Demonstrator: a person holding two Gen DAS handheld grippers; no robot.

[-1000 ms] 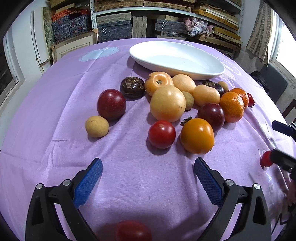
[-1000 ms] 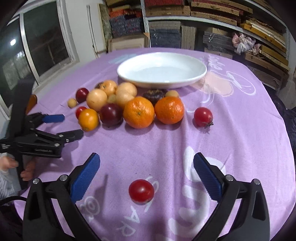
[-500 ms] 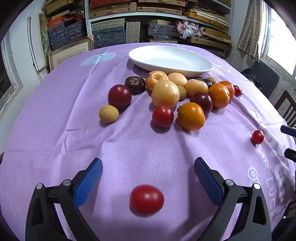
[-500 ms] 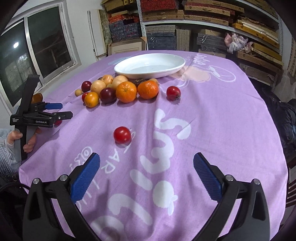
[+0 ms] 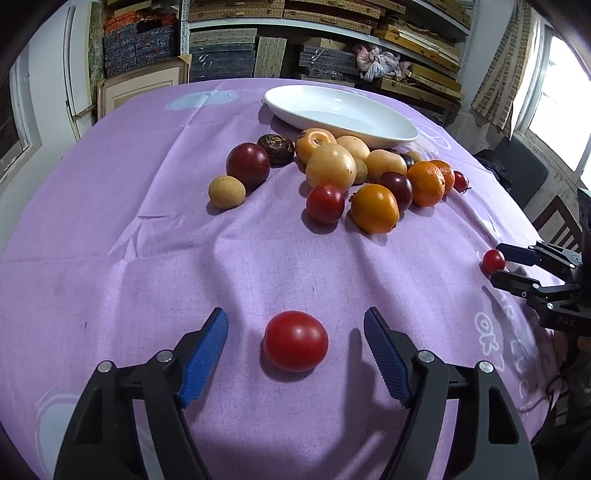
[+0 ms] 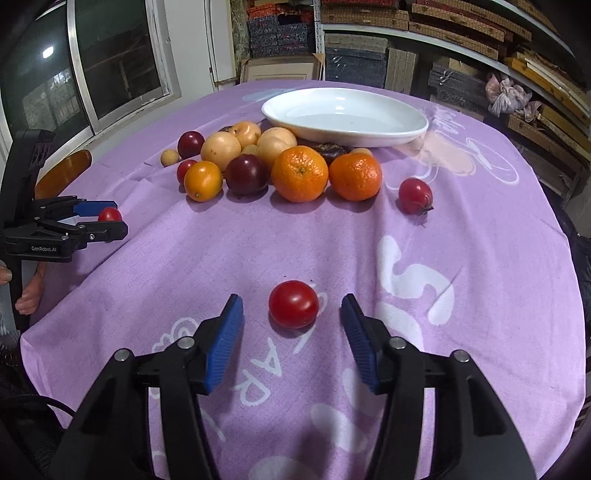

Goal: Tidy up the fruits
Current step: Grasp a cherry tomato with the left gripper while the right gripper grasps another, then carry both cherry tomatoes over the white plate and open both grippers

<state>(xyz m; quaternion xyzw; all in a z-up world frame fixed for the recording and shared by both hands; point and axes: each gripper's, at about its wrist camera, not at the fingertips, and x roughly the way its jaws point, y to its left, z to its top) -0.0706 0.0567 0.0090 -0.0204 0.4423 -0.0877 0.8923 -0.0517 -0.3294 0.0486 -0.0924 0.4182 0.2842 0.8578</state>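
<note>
Lilac cloth (image 5: 147, 229) covers the round table we work at, creased near its middle and printed with large white letters and cartoon shapes; we can read only fragments such as "AR" beside the right gripper. Shelves (image 6: 461, 22) stacked with flat wooden boards and dark boxes line the back wall, a dark window (image 6: 110, 55) sits at one side, and a daylit one with a curtain at the other. On the black body of the left tool, seen from the right wrist, we read "GenRobot.AI".

At the far side stands a white oval dish (image 6: 406, 133) with nothing in it. Just before it lies the fruit pile (image 5: 354, 173): oranges, pale yellow rounds, dark plums, small tomatoes.

Our left gripper (image 5: 295, 343) is closing, its blue pads (image 5: 203, 358) either side of a red tomato (image 5: 295, 340) on the cloth, gaps showing on both sides. Our right gripper (image 6: 291, 332) is closing likewise around a second tomato (image 6: 293, 303), not yet touching it.
</note>
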